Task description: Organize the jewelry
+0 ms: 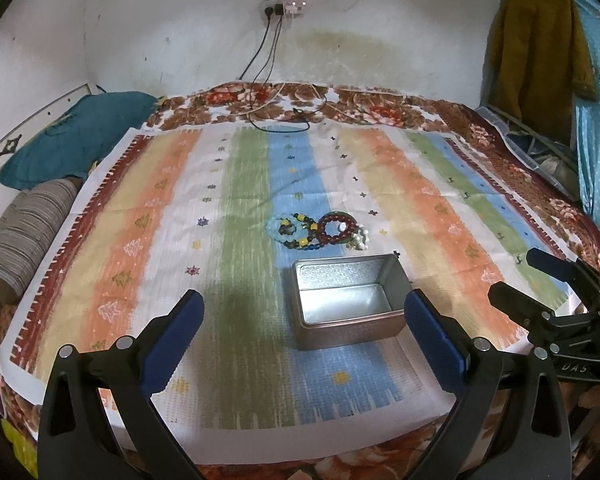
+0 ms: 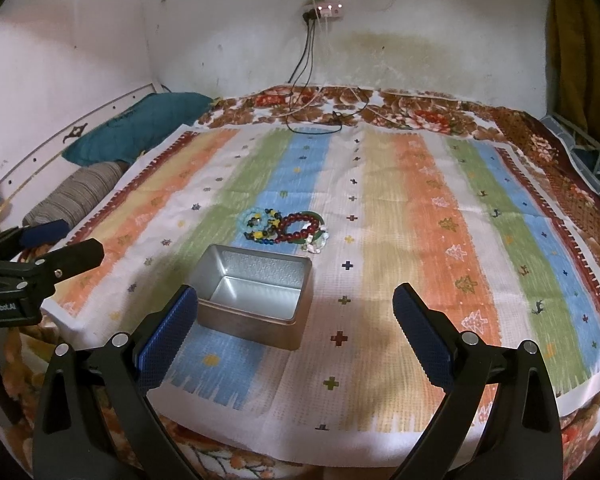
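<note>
A pile of bead bracelets (image 1: 320, 231) lies on the striped cloth: a light blue one, a dark multicoloured one, a dark red one (image 1: 337, 227) and a white one. It also shows in the right wrist view (image 2: 286, 229). Just in front of it stands an open, empty metal tin (image 1: 346, 300), also seen in the right wrist view (image 2: 256, 294). My left gripper (image 1: 304, 320) is open and empty, above the cloth near the tin. My right gripper (image 2: 294, 316) is open and empty, to the tin's right; it also shows in the left wrist view (image 1: 512, 276).
The striped cloth (image 1: 228, 240) covers a floral bed. A teal pillow (image 1: 76, 136) and a striped bolster (image 1: 24, 236) lie at the left. Charger cables (image 1: 276, 120) trail from a wall socket onto the bed's far edge. Clothes hang at the right (image 1: 540, 40).
</note>
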Tool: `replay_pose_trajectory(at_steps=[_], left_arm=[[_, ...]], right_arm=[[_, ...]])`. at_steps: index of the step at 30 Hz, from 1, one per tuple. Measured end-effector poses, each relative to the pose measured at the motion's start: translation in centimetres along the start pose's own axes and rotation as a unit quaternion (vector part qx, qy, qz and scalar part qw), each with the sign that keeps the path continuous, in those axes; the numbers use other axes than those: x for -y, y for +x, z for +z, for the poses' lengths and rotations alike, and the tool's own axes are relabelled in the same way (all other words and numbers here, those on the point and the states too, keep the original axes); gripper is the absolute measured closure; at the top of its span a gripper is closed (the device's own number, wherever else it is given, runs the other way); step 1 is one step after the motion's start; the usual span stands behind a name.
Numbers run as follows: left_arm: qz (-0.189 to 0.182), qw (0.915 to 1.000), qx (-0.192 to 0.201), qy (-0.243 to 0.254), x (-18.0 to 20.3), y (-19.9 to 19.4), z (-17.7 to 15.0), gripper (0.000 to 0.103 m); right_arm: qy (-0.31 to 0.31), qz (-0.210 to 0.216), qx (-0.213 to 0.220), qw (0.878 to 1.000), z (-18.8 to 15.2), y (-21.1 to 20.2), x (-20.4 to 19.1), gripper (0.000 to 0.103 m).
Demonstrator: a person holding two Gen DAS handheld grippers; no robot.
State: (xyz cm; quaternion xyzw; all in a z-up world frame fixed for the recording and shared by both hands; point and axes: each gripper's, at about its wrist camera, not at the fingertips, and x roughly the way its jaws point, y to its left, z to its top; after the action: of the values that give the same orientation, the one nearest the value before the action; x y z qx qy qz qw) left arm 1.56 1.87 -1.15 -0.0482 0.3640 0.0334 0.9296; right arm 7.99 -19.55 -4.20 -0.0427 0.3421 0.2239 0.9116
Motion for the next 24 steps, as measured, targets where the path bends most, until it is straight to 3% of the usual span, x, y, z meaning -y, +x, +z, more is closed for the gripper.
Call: replay_pose_trajectory(at_steps=[9, 14, 24], left_arm=[[0.021, 0.9997, -0.002, -0.016, -1.0, 1.1, 1.2, 0.005], [0.026, 0.9988, -0.025, -0.033, -1.7, 2.3, 1.8, 0.005], [0.042, 0.9982, -0.03, -0.028, -1.8, 4.0, 3.2, 0.006]], right_arm=[[-0.01, 0.0, -0.011, 1.0, 1.1, 0.9, -0.4, 0.004], [-0.008, 0.007, -0.011, 1.0, 2.5, 1.6, -0.6, 0.004], [-0.007, 0.019, -0.033, 0.999, 4.5, 3.9, -0.4, 0.004]])
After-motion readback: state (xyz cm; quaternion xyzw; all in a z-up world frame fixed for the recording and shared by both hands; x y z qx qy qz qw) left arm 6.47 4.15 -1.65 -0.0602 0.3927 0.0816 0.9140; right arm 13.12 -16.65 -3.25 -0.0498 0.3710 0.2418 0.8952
